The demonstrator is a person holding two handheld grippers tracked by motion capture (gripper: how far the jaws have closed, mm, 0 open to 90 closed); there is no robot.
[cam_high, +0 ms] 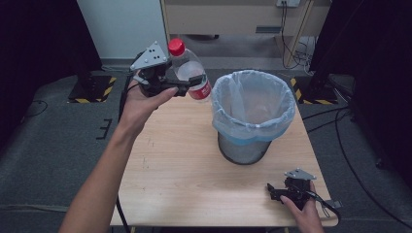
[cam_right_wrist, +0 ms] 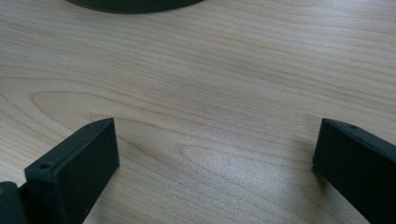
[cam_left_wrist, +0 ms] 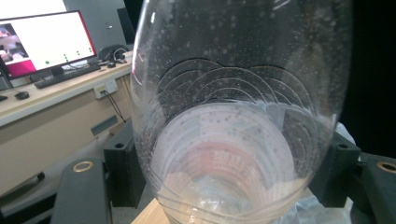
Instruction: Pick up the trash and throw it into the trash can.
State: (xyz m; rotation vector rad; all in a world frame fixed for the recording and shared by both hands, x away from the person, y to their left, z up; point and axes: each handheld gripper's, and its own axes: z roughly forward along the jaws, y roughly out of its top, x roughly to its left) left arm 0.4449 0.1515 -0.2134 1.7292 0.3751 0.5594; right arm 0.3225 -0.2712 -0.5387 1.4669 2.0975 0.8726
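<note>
A clear plastic bottle with a red cap and a red-and-white label hangs in the air over the table's far left part, just left of the bin. My left gripper is shut on the bottle's body. In the left gripper view the misted bottle stands between the two black jaws. A mesh waste bin lined with a pale blue bag stands on the wooden table. Near the front right edge my right gripper rests low on the table; its jaws stand wide apart with only bare wood between them.
The bin's dark base shows at the top edge of the right gripper view. Dark stands with yellow-black striped feet flank the table's far corners. A desk with a monitor and keyboard is behind the bottle in the left gripper view.
</note>
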